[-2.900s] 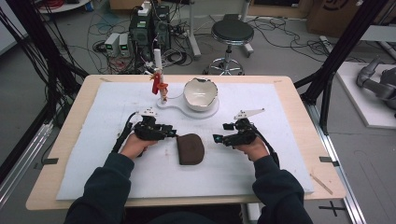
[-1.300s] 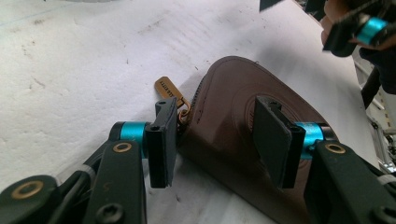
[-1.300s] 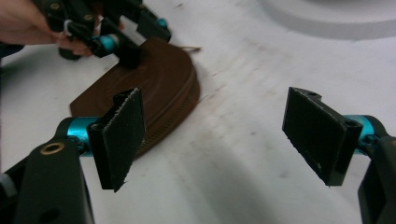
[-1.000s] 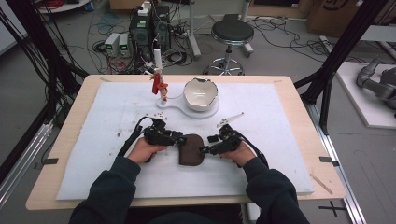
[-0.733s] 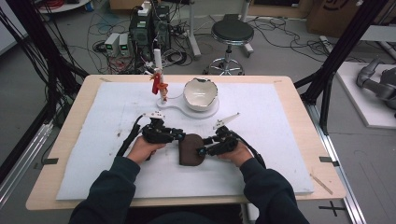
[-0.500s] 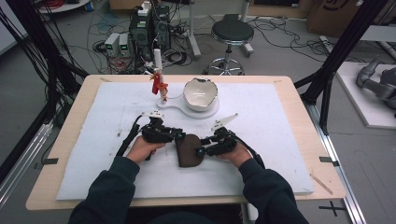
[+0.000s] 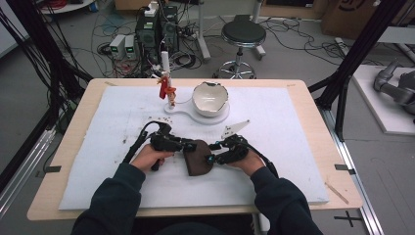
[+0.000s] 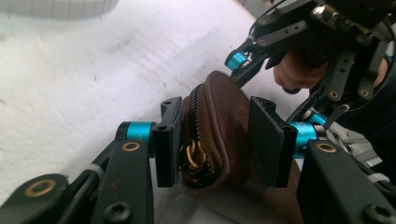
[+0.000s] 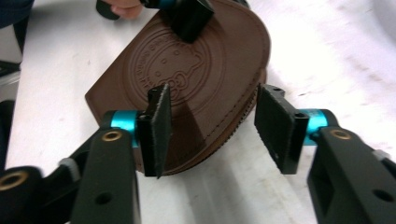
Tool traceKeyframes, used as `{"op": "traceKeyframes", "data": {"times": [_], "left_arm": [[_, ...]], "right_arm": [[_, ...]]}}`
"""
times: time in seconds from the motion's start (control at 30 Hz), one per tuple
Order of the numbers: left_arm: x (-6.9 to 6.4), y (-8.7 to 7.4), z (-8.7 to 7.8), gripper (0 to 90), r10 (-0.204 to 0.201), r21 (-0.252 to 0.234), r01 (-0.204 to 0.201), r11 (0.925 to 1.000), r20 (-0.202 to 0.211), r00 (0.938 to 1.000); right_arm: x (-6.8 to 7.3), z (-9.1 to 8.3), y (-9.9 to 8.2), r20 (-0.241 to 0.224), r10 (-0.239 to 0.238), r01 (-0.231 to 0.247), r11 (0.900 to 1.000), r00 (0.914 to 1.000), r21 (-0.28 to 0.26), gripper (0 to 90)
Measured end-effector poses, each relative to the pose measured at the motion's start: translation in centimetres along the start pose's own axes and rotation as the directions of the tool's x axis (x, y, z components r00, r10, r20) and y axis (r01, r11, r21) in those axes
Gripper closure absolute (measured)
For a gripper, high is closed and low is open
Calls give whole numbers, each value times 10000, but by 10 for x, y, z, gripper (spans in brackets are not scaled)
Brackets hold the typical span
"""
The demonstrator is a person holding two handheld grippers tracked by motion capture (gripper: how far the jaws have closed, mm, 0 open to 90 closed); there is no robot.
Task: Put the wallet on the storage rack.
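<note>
Lying flat on the white padded sheet (image 7: 293,142) that covers your wooden tabletop (image 7: 313,105), a brown leather zip pouch with a rounded end (image 7: 197,157) sits directly between your two hands. Your left claw (image 8: 217,142) comes at it from the left and your right claw (image 9: 210,123) from the right, so the pouch is bracketed by both.

From the left gripper view, the pouch's zipped edge stands between your left claw's jaws. One pad (image 8: 168,140) presses against the zipper side, where a small brass zipper pull (image 8: 192,156) hangs. The other pad looks close against the leather face, though contact there is hard to judge. Your left claw is nearly closed around that edge, and I cannot tell whether it truly grips.

From the right gripper view, your right claw is spread wide. One jaw hangs over the embossed round stamp (image 9: 170,60) on the pouch's top face, and the other hangs over the white sheet just beyond the curved stitched edge. That rim lies in the gap between them, and neither pad appears to press it.

Farther back on the sheet, well apart from your hands, a white ceramic bowl (image 7: 210,97) rests on a white board (image 7: 195,115), with a small red and white figure (image 7: 167,88) beside it.
</note>
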State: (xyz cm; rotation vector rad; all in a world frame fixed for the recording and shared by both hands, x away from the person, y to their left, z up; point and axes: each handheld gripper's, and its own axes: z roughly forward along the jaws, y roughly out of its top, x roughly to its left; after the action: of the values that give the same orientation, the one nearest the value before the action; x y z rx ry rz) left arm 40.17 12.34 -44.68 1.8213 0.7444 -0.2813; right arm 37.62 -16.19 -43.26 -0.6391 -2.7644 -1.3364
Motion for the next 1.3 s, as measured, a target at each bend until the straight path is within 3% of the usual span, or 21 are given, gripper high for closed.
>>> {"op": "traceKeyframes", "data": {"times": [0.1, 0.17, 0.23, 0.3, 0.47, 0.57, 0.6, 0.63, 0.67, 0.73, 0.77, 0.87, 0.93, 1.0, 1.07, 1.1, 1.13, 1.17, 1.2, 1.27, 1.3], "left_arm": [[-5, 4, -5, 626, 545, -416, -542, 9977, 39, 9985], [-8, 7, -10, 644, 1041, -798, -1045, 9913, -97, 9945], [-10, 10, -15, 664, 1522, -1190, -1539, 9809, -228, 9881], [-13, 11, -19, 678, 2100, -1503, -2122, 9656, -305, 9772], [-17, 12, -15, 683, 2554, -1809, -2528, 9504, -93, 9668], [-20, 12, -11, 685, 2791, -1819, -2742, 9443, 17, 9603], [-20, 12, -11, 677, 2671, -1829, -2630, 9473, -26, 9637], [-19, 13, -12, 677, 2423, -1857, -2388, 9531, -41, 9702], [-18, 13, -15, 652, 2175, -1987, -2159, 9560, -136, 9760], [-15, 16, -22, 506, 1528, -2470, -1564, 9563, -339, 9877], [-14, 18, -27, 456, 1333, -2691, -1409, 9527, -466, 9900], [-12, 20, -46, 365, 1069, -3029, -1328, 9437, -1007, 9892], [-11, 17, -62, 363, 1167, -3118, -1571, 9371, -1443, 9826], [-10, 14, -80, 360, 1193, -3151, -1847, 9309, -2156, 9692], [-9, 8, -98, 345, 1212, -3240, -2197, 9202, -2979, 9469], [-8, 4, -107, 285, 1179, -3220, -2329, 9177, -3390, 9334], [-7, 0, -114, 285, 1115, -3208, -2369, 9171, -3640, 9247], [-4, -5, -125, 211, 1053, -3106, -2446, 9185, -4041, 9086], [-2, -10, -132, 211, 1028, -2946, -2545, 9211, -4464, 8889], [1, -20, -145, 194, 863, -2666, -2606, 9279, -5263, 8459], [3, -24, -151, 194, 777, -2539, -2610, 9314, -5616, 8237]], "right_arm": [[-4, -2, -1, 75, 373, -371, 9991, 9993, -214, 359], [-6, -4, -2, -47, 607, -609, 9976, 9981, -324, 320], [-8, -4, -3, -240, 762, -773, 9957, 9968, -500, 290], [-10, -3, -2, -439, 876, -905, 9935, 9952, -688, 272], [-13, 3, 4, -621, 748, -816, 9902, 9953, -1137, 254], [-16, 11, 9, -942, 614, -711, 9921, 9937, -1034, 283], [-18, 14, 10, -1718, 691, -854, 9923, 9827, -895, 427], [-18, 14, 10, -1718, 691, -854, 9923, 9827, -895, 427], [-18, 13, 10, -1767, 699, -867, 9923, 9818, -890, 483], [-21, 10, 10, -2219, 818, -1073, 9886, 9716, -1053, 588], [-21, 8, 10, -2300, 842, -1109, 9882, 9695, -1054, 603], [-23, 5, 9, -2460, 1005, -1297, 9859, 9640, -1055, 635], [-23, 3, 9, -2410, 959, -1275, 9847, 9658, -1191, 649], [-23, 0, 9, -2208, 971, -1292, 9823, 9705, -1359, 657], [-25, -3, 9, -1988, 1025, -1329, 9803, 9747, -1463, 661], [-26, -7, 9, -1719, 1073, -1337, 9796, 9793, -1501, 663], [-26, -7, 9, -1719, 1073, -1337, 9796, 9793, -1501, 663], [-27, -10, 9, -1393, 1094, -1316, 9780, 9842, -1618, 664], [-27, -10, 9, -1393, 1094, -1316, 9780, 9842, -1618, 664], [-27, -15, 10, -770, 1121, -1243, 9761, 9907, -1785, 665], [-27, -15, 10, -770, 1121, -1243, 9761, 9907, -1785, 665]]}}
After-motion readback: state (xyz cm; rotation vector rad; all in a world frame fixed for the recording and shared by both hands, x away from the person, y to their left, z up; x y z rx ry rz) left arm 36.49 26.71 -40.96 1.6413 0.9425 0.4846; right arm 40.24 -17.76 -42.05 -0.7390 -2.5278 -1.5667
